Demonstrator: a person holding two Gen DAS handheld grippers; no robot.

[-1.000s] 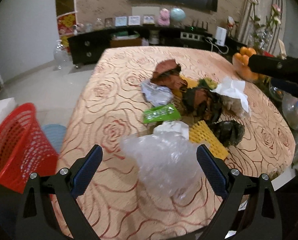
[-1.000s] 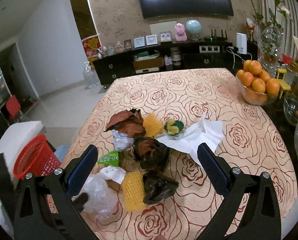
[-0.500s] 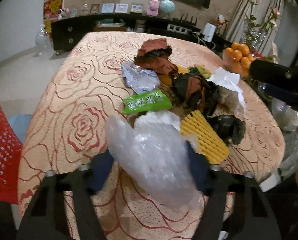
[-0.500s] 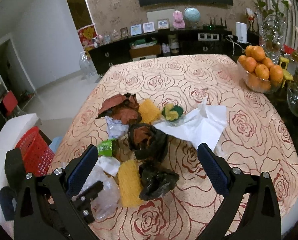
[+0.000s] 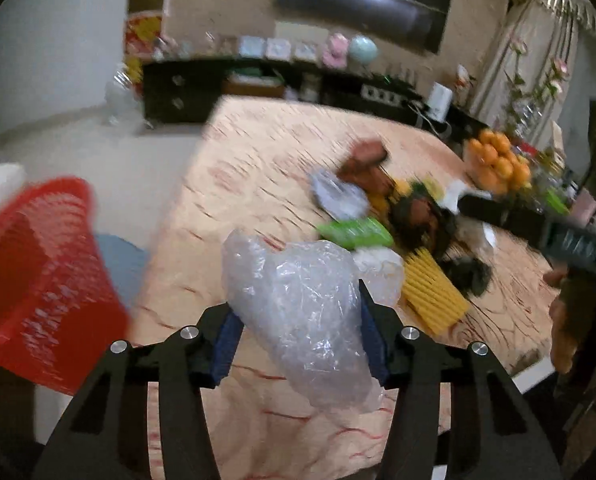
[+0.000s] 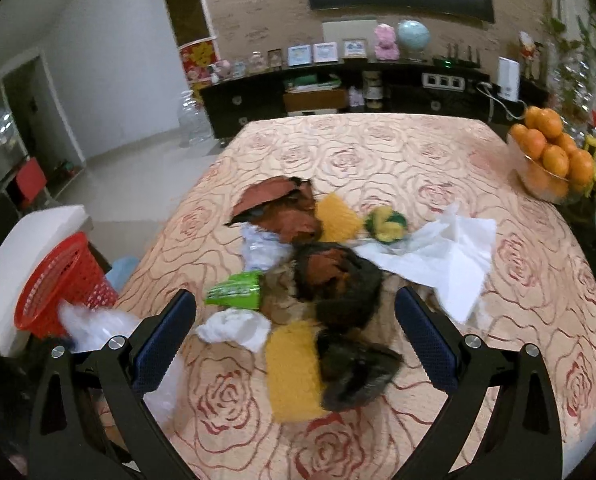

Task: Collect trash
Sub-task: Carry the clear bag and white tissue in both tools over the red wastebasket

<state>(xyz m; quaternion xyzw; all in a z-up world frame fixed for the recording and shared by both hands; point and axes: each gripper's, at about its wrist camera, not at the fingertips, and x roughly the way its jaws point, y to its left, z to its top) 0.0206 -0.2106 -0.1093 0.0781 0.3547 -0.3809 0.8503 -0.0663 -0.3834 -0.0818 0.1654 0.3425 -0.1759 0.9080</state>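
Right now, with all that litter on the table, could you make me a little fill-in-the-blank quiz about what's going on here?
1. The left hand-held gripper, its jaws closing, has a clear ____ bag between its fingers.
2. The waste basket beside the table is coloured ____.
3. The glass bowl at the table's edge holds ____.
4. The right hand-held gripper, jaws apart, holds ____.

Missing words: plastic; red; oranges; nothing

Crinkled glossy clear plastic bag [image 5: 302, 300], red plastic mesh basket [image 5: 37, 280], rose-patterned cloth tablecloth [image 6: 398, 152], white tissue paper [image 6: 450, 256]
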